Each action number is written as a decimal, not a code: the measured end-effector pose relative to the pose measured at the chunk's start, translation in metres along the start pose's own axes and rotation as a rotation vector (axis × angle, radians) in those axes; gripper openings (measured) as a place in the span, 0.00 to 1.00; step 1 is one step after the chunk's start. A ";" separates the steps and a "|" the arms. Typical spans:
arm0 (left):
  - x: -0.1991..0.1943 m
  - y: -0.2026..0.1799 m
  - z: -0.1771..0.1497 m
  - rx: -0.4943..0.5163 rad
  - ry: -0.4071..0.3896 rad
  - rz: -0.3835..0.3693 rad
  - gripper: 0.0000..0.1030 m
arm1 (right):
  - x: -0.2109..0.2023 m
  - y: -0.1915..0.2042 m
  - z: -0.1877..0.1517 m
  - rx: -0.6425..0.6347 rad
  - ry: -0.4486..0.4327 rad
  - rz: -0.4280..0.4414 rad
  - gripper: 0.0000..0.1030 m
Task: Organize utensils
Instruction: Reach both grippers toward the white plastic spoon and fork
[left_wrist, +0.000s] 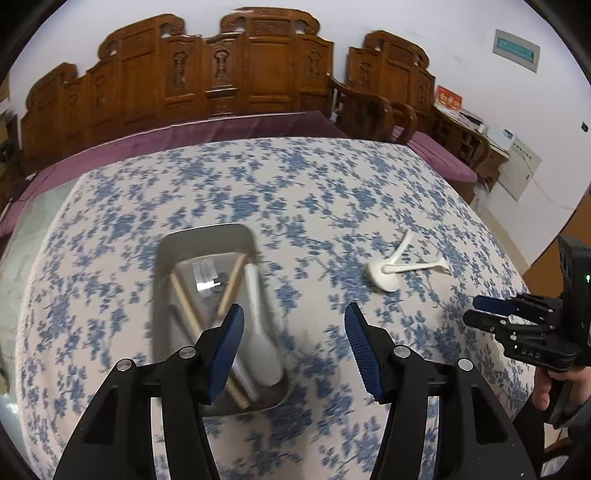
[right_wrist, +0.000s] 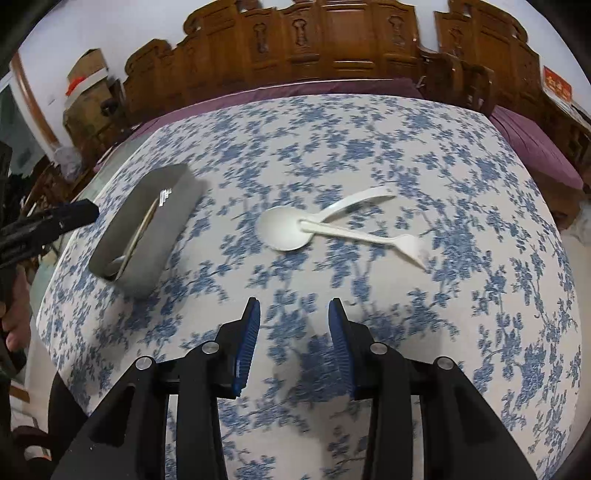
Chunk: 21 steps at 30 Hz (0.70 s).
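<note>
A grey metal tray (left_wrist: 207, 238) lies on the blue-flowered tablecloth and holds wooden chopsticks (left_wrist: 231, 286), a white spoon (left_wrist: 260, 343) and a metal piece. My left gripper (left_wrist: 295, 325) is open and empty, hovering just above the tray's near right part. A white ladle spoon (right_wrist: 282, 227) and a white plastic fork (right_wrist: 400, 243) lie crossed on the cloth; they also show in the left wrist view (left_wrist: 388, 271). My right gripper (right_wrist: 294, 317) is open and empty, near of the white spoon. The tray shows at the left in the right wrist view (right_wrist: 173, 184).
The table (right_wrist: 480, 295) is covered by the flowered cloth. Carved wooden chairs (left_wrist: 240, 66) and a purple-cushioned bench (left_wrist: 184, 134) stand behind it. A side table with boxes (left_wrist: 480, 125) stands at the far right wall.
</note>
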<state>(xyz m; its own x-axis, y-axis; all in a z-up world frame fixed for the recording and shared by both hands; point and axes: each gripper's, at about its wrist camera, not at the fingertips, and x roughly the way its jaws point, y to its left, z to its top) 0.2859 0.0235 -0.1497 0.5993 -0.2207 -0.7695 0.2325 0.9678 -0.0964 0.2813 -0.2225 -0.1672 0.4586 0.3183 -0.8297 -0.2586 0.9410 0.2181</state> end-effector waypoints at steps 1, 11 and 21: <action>0.005 -0.007 0.002 0.009 0.004 -0.008 0.53 | 0.000 -0.005 0.001 0.006 -0.002 -0.002 0.40; 0.062 -0.048 0.021 0.042 0.061 -0.047 0.53 | 0.006 -0.058 0.006 -0.011 0.032 -0.060 0.52; 0.120 -0.072 0.032 0.047 0.137 -0.071 0.52 | 0.034 -0.095 0.022 -0.059 0.072 -0.101 0.53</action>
<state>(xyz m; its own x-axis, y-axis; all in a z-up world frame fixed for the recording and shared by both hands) 0.3660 -0.0770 -0.2150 0.4705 -0.2667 -0.8411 0.3083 0.9428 -0.1264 0.3401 -0.2983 -0.2053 0.4229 0.2113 -0.8812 -0.2644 0.9589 0.1030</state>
